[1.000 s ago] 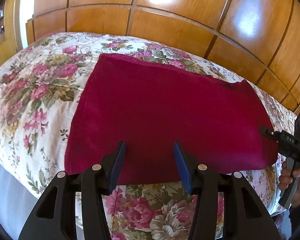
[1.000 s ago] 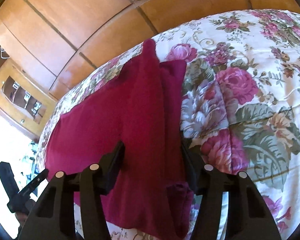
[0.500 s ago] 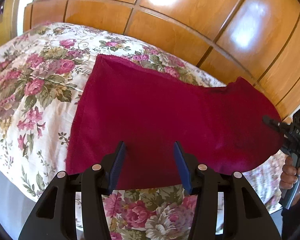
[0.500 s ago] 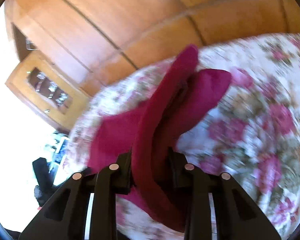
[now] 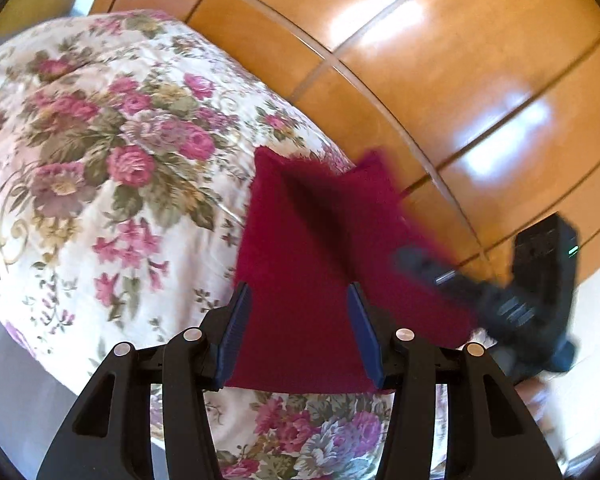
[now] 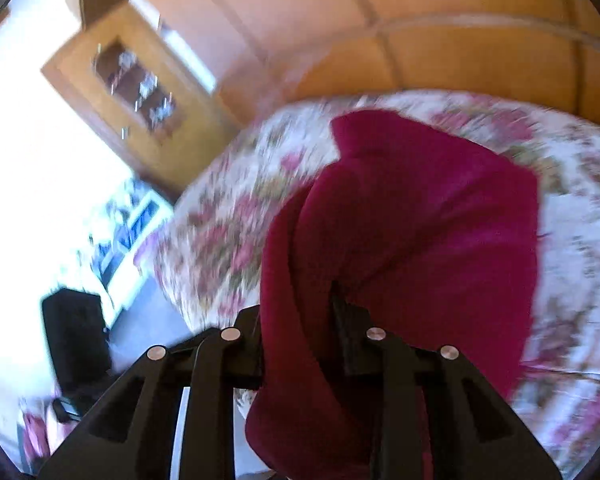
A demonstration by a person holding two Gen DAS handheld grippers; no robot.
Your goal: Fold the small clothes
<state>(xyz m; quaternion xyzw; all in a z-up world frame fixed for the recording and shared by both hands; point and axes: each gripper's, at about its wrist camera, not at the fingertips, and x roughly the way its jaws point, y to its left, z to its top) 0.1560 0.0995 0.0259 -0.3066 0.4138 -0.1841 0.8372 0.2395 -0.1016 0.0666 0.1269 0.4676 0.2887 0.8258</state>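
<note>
The right gripper (image 6: 296, 320) pinches the red cloth (image 6: 420, 220), lifting its edge to fold it over the bed (image 5: 100, 160); the left gripper (image 5: 296, 328) hovers half-open above the cloth's near edge, gripping nothing. Its likely job is steadying.

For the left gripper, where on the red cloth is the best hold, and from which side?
The red cloth offers its near hem, flat on the floral bedspread between the open left gripper pads. Probably come in low from the bed's near edge, pinching that hem.

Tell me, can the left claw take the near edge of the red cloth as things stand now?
Probably yes. The left claw is open, and the near edge of the red cloth lies flat on the flowered bedcover just between its fingers. The right claw lifts the other end, off to the side.
</note>
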